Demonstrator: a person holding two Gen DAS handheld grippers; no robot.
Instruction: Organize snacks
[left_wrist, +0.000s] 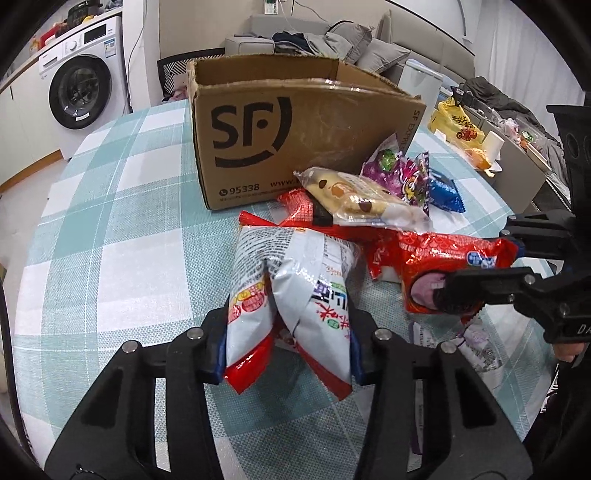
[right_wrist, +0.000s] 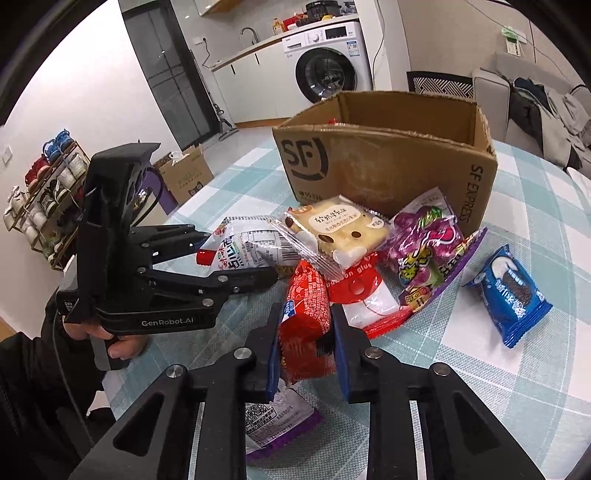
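at lower centre, left gripper (left_wrist: 288, 347) clamps the white snack bag (left_wrist: 291, 284), right gripper (right_wrist: 304, 354) the red packet (right_wrist: 304, 317); lift both clear, then into the sf cardboard box (right_wrist: 406, 162) at upper centre.

Glossy foil snack packets (left_wrist: 291, 295), matt corrugated cardboard box (left_wrist: 295, 122), woven checked tablecloth (left_wrist: 122, 229)

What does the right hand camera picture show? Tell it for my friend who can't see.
The right gripper squeezes a red snack packet on a checked tablecloth. Left of it, the left gripper holds a silver bag; behind lie more snacks and an open cardboard box.
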